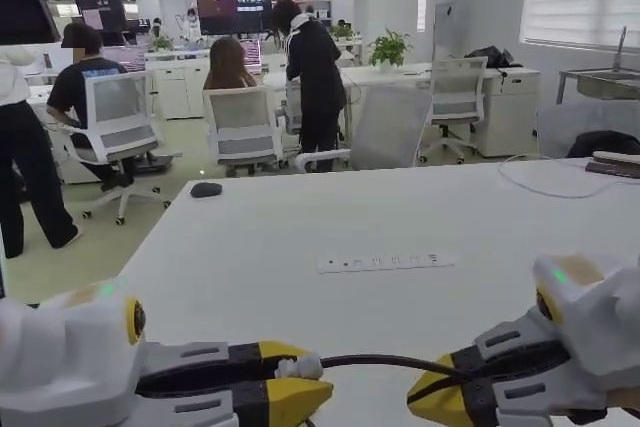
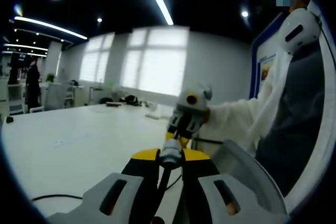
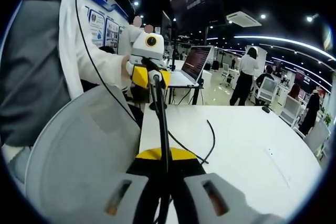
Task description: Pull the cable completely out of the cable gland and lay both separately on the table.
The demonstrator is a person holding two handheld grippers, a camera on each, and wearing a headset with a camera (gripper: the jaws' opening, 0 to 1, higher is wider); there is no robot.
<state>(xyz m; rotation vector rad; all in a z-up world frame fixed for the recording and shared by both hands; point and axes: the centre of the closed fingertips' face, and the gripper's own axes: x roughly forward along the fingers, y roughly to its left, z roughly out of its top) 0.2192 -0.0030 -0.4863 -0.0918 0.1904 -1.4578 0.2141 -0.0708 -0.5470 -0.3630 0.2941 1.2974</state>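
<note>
White table [image 1: 300, 237], office behind: one cable [image 1: 390, 360], one gland [image 1: 298, 367].
The left gripper [image 1: 300, 382] clamps the gland, the right gripper [image 1: 430, 397] the cable; open table ahead.

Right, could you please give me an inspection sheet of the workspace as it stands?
Surface: white table.
Job's things: cable gland with the black cable through it, both held above the table.
Clutter: power strip; what looks like a dark mouse at the far edge.
Grippers: left claw shut on the cable gland; right claw shut on the black cable.
Cables: white cord looped at the far right.
Surroundings: office chairs and people beyond the table.
</note>
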